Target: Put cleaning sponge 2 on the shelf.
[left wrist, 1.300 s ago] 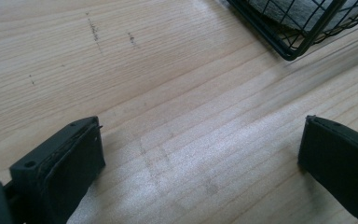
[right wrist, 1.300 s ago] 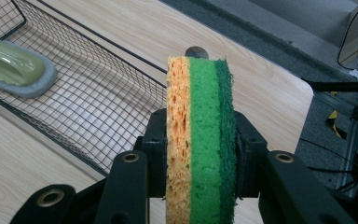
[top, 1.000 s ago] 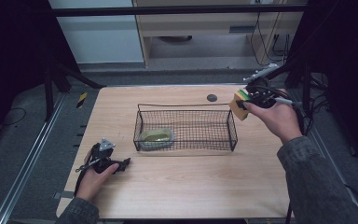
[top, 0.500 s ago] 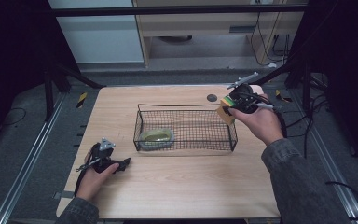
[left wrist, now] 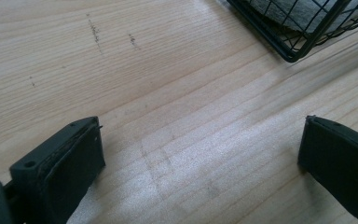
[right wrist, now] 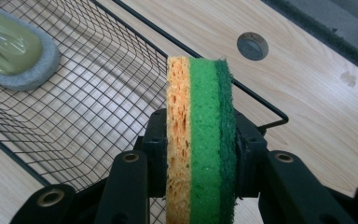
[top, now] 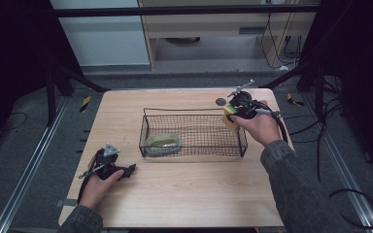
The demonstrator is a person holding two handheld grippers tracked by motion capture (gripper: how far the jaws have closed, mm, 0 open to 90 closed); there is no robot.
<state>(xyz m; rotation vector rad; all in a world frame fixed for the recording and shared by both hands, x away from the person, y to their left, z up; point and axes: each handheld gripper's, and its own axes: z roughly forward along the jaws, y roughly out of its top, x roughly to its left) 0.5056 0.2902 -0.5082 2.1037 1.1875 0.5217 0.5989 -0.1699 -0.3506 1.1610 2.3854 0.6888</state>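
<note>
My right gripper [top: 234, 115] is shut on a layered sponge [right wrist: 200, 140], orange on one face and green on the other, held on edge over the right end of the black wire basket [top: 148, 130]. The same sponge [top: 231, 118] hangs just above the basket's right rim. Inside the basket at its left lies a green pad on a grey base [top: 163, 142], also in the right gripper view [right wrist: 14, 49]. Near the table's front left my left gripper [top: 126, 171] rests low with its jaws wide apart over bare wood [left wrist: 200, 140]; nothing is between them.
The light wooden table [top: 194, 194] has free room in front of the basket. A dark round hole plug [top: 220, 102] sits behind the basket's right end. The basket's near corner [left wrist: 293, 51] lies just ahead of the left gripper. Cables trail off the right edge.
My right gripper has come leftward and down with the sponge, from beside the basket's right end to over its rim. The left gripper has stayed put.
</note>
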